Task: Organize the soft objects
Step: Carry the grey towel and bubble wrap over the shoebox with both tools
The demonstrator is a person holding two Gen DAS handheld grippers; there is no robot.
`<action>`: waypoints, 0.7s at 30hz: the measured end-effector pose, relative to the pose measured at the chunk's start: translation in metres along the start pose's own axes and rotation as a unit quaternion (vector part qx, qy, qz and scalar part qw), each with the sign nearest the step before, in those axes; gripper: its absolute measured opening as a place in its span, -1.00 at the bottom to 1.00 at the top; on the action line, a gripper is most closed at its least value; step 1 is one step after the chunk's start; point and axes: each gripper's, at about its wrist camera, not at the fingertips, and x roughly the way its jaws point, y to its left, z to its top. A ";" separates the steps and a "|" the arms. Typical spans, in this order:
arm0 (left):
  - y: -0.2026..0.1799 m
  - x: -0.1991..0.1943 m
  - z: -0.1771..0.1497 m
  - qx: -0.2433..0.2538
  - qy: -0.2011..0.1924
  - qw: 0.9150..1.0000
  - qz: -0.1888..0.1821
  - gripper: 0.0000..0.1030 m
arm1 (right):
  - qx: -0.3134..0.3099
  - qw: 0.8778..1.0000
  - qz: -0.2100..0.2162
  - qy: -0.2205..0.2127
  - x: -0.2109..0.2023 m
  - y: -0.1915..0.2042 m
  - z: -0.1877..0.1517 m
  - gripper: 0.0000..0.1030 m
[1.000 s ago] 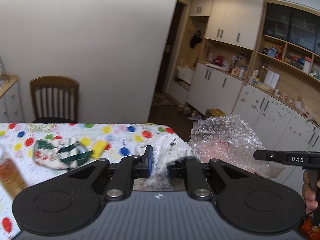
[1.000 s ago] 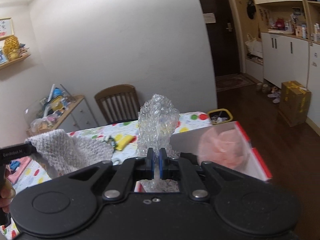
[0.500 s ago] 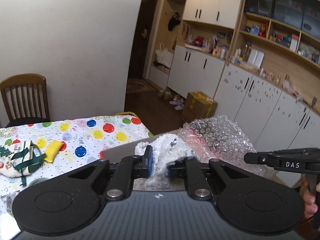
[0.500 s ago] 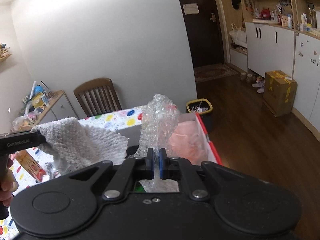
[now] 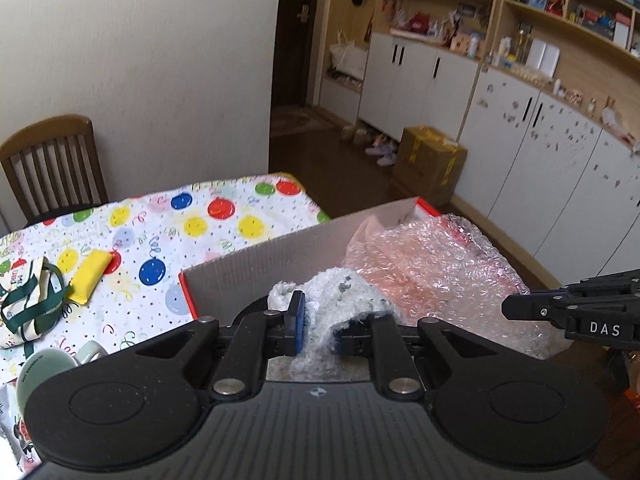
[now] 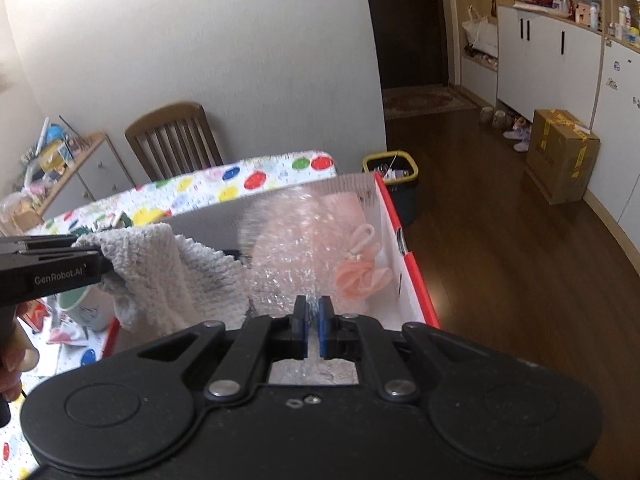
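My left gripper (image 5: 318, 322) is shut on a white knitted cloth (image 5: 340, 300), which hangs over the near left corner of an open cardboard box (image 5: 280, 258) with red edges. In the right wrist view the same cloth (image 6: 168, 272) drapes from the left gripper (image 6: 100, 266). My right gripper (image 6: 313, 326) is shut on a sheet of bubble wrap (image 6: 288, 248) that billows inside the box (image 6: 394, 232). The bubble wrap (image 5: 448, 264) fills the box's right part in the left wrist view. A pink mesh bath pouf (image 6: 362, 276) lies in the box beside the wrap.
The box stands at the end of a table with a polka-dot cloth (image 5: 168, 220). On it lie a yellow pad (image 5: 90, 270), a green-strapped pouch (image 5: 28, 300) and a pale green mug (image 5: 44, 366). A wooden chair (image 6: 172, 140), a bin (image 6: 394, 172) and a floor carton (image 6: 560, 156) stand around.
Both grippers swung right and sank from above the table to the box. The cloth now hangs over the box corner and the bubble wrap has dropped into the box.
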 end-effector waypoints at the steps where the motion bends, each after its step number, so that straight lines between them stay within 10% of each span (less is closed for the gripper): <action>1: 0.001 0.005 0.000 0.000 0.004 1.000 0.001 -0.75 | -0.003 1.000 -0.001 0.004 0.005 0.000 0.001 -0.90; 21: -0.002 0.063 -0.018 0.015 0.112 0.994 -0.004 -0.75 | -0.012 0.999 0.006 0.047 0.041 -0.010 0.001 -0.90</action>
